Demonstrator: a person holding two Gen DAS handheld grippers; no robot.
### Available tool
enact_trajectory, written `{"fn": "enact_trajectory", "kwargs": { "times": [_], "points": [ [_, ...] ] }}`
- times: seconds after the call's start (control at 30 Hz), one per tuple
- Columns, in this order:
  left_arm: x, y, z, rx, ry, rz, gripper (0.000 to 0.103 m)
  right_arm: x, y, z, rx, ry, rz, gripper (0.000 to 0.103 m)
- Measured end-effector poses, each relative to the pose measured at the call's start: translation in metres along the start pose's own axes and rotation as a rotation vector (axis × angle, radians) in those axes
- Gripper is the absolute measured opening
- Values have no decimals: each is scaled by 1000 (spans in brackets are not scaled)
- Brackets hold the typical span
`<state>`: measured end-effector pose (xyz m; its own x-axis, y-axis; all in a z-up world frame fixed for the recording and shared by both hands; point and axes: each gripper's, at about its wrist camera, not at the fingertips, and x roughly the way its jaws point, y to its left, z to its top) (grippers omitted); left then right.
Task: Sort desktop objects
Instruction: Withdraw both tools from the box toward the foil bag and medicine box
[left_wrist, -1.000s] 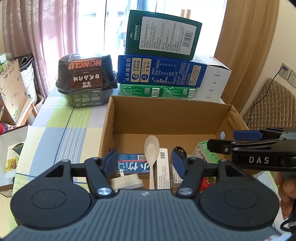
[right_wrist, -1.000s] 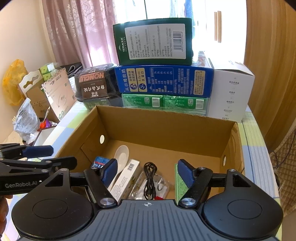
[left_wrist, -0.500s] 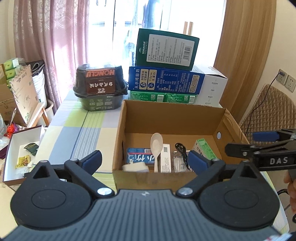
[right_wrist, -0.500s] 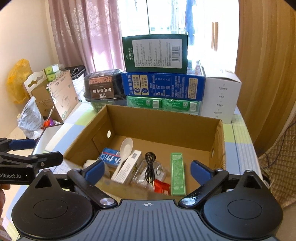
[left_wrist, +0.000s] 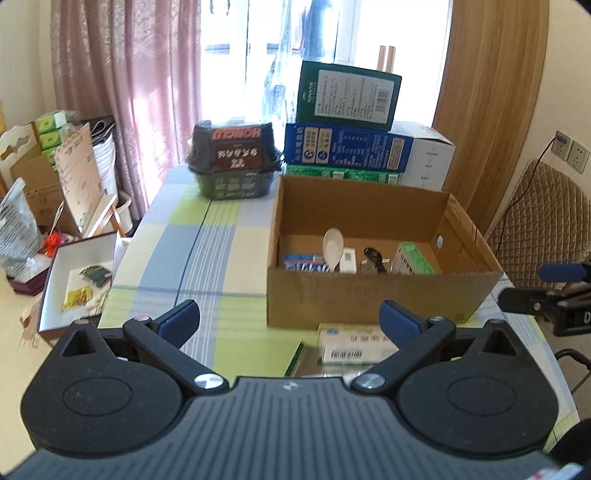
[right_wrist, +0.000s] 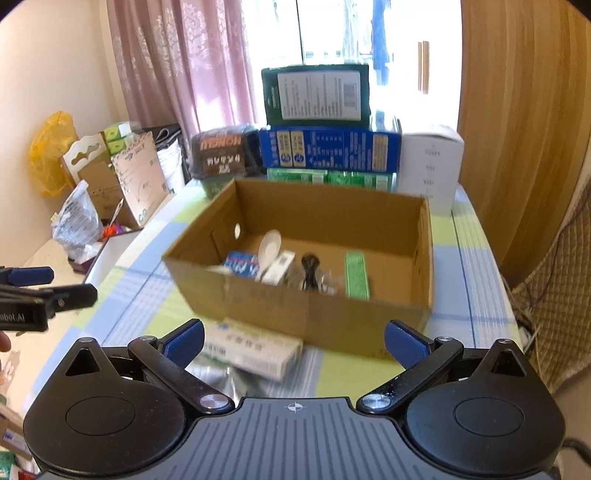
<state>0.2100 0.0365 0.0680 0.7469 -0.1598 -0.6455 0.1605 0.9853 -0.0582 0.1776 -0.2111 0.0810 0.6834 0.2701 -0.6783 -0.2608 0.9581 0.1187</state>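
Now we hold our left gripper (left_wrist: 290, 321) and right gripper (right_wrist: 293, 341) wide apart, with nothing in them, above the worktop (left_wrist: 207, 266). Inside the cardboard box (left_wrist: 369, 299) lie a white spoon (left_wrist: 333, 245), a black cable (right_wrist: 310, 267) and a green pack (right_wrist: 356, 275). A white medicine box (right_wrist: 255, 349) lies on the worktop just beside it.

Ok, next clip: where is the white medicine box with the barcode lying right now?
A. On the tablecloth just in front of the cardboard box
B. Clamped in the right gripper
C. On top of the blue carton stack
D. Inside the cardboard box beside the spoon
A: the white medicine box lies flat on the tablecloth just outside the near wall of the cardboard box, and both the left gripper and right gripper are open and empty.
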Motion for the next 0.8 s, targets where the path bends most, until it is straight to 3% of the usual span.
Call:
{"fn": "enact_trajectory", "kwargs": {
  "times": [0.4,0.8],
  "points": [
    [-12,0,-61,-53,94,-1,102,-7,-17,-61,62,94,-16,101],
    [-5,-24,-86,-92,159,-24,102,-11,-31,-76,74,103,-23,101]
  ]
}}
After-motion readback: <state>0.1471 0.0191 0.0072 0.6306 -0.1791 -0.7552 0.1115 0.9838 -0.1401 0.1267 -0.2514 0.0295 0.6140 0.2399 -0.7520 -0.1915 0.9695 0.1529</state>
